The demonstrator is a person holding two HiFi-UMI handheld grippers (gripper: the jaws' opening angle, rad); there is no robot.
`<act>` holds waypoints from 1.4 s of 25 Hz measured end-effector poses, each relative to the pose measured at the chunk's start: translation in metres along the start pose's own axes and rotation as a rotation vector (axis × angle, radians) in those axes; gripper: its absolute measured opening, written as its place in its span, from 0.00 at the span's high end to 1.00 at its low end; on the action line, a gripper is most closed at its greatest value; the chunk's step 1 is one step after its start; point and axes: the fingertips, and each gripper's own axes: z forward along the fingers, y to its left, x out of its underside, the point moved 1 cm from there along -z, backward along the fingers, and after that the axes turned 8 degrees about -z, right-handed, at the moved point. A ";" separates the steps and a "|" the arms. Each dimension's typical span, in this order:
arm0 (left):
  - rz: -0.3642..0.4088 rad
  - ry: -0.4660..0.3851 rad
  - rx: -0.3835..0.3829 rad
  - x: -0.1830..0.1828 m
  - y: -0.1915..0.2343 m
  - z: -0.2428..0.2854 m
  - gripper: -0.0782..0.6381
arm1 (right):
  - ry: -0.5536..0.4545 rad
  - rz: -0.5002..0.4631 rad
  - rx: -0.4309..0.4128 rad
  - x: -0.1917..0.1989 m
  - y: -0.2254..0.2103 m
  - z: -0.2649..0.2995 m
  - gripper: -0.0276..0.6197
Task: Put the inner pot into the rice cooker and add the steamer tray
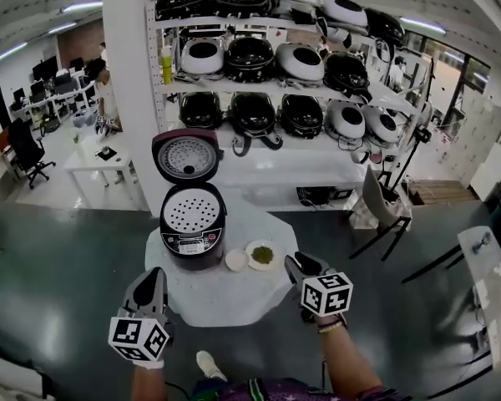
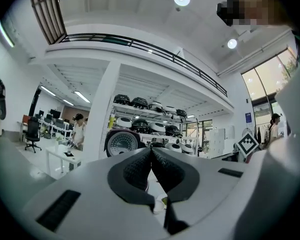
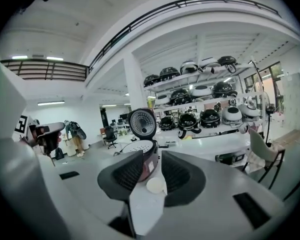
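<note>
Dark glossy floor (image 1: 67, 257) spreads round a small white table (image 1: 225, 295), with a tall white shelf (image 1: 259, 144) of rice cookers behind it. At the near left edge of the table the left gripper (image 1: 155, 276) is held level and short of everything on the table; its fingers (image 2: 140, 169) are pressed tight together with nothing between them. Well ahead of it, at the far left of the table, stands the rice cooker (image 1: 192, 234) - dark, rounded, with a pale control panel on its front and its lid (image 1: 186, 155) standing upright at the back. The steamer tray (image 1: 192, 210), a white disc dotted with holes, sits flat in the cooker's mouth and hides whatever is below it. Just right of the cooker lie a small white dish (image 1: 236, 260) and a dish of green bits (image 1: 262, 255), side by side. At the near right edge the right gripper (image 1: 299, 263) tilts a little downward, near the green dish but apart from it; its fingers (image 3: 177, 174) stand narrowly apart and grip nothing - the cooker and white dish show through the gap, well beyond the tips.
</note>
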 end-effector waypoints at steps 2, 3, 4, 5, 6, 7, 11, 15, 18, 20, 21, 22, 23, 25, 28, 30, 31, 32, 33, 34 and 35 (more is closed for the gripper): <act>0.037 -0.014 0.009 -0.003 -0.029 -0.014 0.86 | -0.028 -0.020 -0.002 -0.001 -0.004 -0.032 0.78; 0.046 -0.022 0.013 -0.004 -0.042 -0.021 0.86 | -0.042 -0.026 -0.002 -0.001 -0.005 -0.047 0.78; 0.047 -0.029 0.016 -0.004 -0.054 -0.028 0.86 | -0.057 -0.032 0.000 0.000 -0.007 -0.061 0.78; 0.043 -0.034 0.017 -0.003 -0.063 -0.035 0.86 | -0.070 -0.039 0.002 0.000 -0.008 -0.075 0.78; 0.041 -0.036 0.015 -0.002 -0.071 -0.043 0.86 | -0.082 -0.047 0.002 0.000 -0.008 -0.089 0.78; 0.047 -0.037 0.008 -0.001 -0.078 -0.052 0.86 | -0.097 -0.056 -0.002 -0.001 -0.007 -0.101 0.78; 0.063 -0.058 -0.033 -0.003 -0.093 -0.085 0.86 | -0.165 -0.086 -0.035 -0.007 0.005 -0.146 0.78; 0.054 -0.086 -0.050 -0.001 -0.108 -0.110 0.86 | -0.224 -0.092 -0.062 -0.011 0.013 -0.183 0.79; 0.060 -0.090 -0.051 0.002 -0.122 -0.121 0.86 | -0.259 -0.103 -0.080 -0.014 0.019 -0.202 0.82; 0.051 -0.097 -0.047 0.000 -0.130 -0.126 0.86 | -0.271 -0.115 -0.087 -0.015 0.023 -0.211 0.85; 0.049 -0.102 -0.045 -0.001 -0.133 -0.127 0.86 | -0.277 -0.121 -0.084 -0.015 0.024 -0.215 0.86; 0.051 -0.107 -0.042 -0.001 -0.135 -0.128 0.86 | -0.283 -0.126 -0.080 -0.015 0.025 -0.217 0.87; 0.055 -0.110 -0.039 0.000 -0.137 -0.129 0.86 | -0.287 -0.130 -0.078 -0.014 0.025 -0.219 0.88; 0.064 -0.115 -0.035 0.001 -0.141 -0.130 0.86 | -0.290 -0.132 -0.081 -0.012 0.026 -0.220 0.94; 0.072 -0.126 -0.034 0.001 -0.147 -0.134 0.86 | -0.293 -0.129 -0.089 -0.010 0.029 -0.219 0.95; 0.087 -0.129 -0.039 0.000 -0.152 -0.138 0.86 | -0.296 -0.126 -0.095 -0.011 0.032 -0.219 0.95; 0.095 -0.129 -0.043 0.000 -0.153 -0.141 0.86 | -0.298 -0.124 -0.097 -0.013 0.034 -0.219 0.95; 0.101 -0.129 -0.047 -0.001 -0.154 -0.143 0.86 | -0.299 -0.121 -0.098 -0.014 0.035 -0.218 0.95; 0.105 -0.129 -0.051 -0.001 -0.154 -0.146 0.86 | -0.299 -0.117 -0.098 -0.014 0.037 -0.217 0.95; 0.107 -0.130 -0.056 0.000 -0.153 -0.148 0.86 | -0.298 -0.115 -0.097 -0.014 0.038 -0.216 0.95; 0.107 -0.129 -0.061 0.000 -0.152 -0.150 0.86 | -0.296 -0.115 -0.097 -0.013 0.039 -0.215 0.95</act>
